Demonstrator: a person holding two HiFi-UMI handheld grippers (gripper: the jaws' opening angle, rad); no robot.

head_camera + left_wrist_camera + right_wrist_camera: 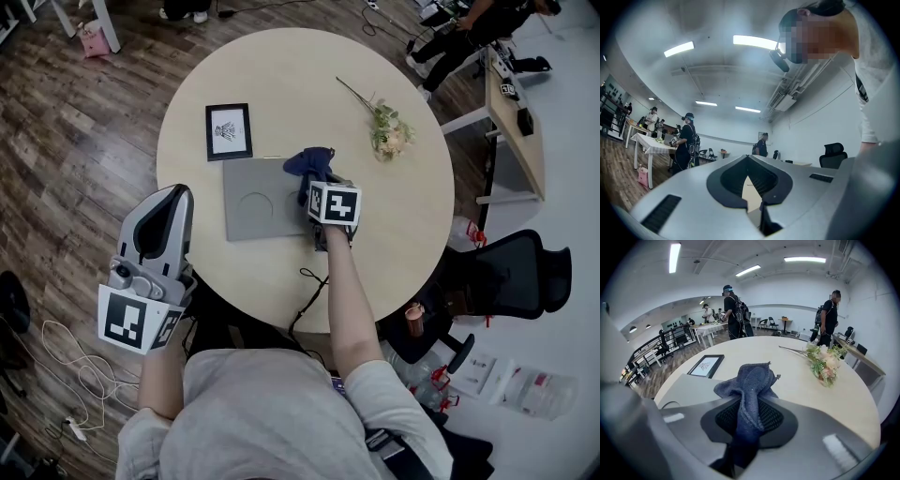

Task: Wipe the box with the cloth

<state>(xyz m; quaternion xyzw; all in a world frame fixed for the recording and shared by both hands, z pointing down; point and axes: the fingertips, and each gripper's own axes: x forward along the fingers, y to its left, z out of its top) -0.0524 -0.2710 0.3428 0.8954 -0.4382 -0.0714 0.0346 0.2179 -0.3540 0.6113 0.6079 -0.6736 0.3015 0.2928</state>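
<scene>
A flat grey box (pixel 255 199) with a round mark on its lid lies on the round beige table (pixel 281 75). My right gripper (pixel 319 186) tilts down over the box's right edge, shut on a dark blue cloth (pixel 311 165). In the right gripper view the cloth (pixel 751 380) bunches up out of the shut right gripper (pixel 749 405), with the box (pixel 686 386) to its left. My left gripper (pixel 172 208) hovers off the table's left front edge, level, shut and empty. The left gripper view looks along the left gripper (pixel 750 164) across the room.
A black-framed picture (pixel 229 131) lies just behind the box. A sprig of flowers (pixel 388 131) lies at the table's right. A black office chair (pixel 520 277) and a side desk (pixel 514 117) stand to the right. Several people stand across the room.
</scene>
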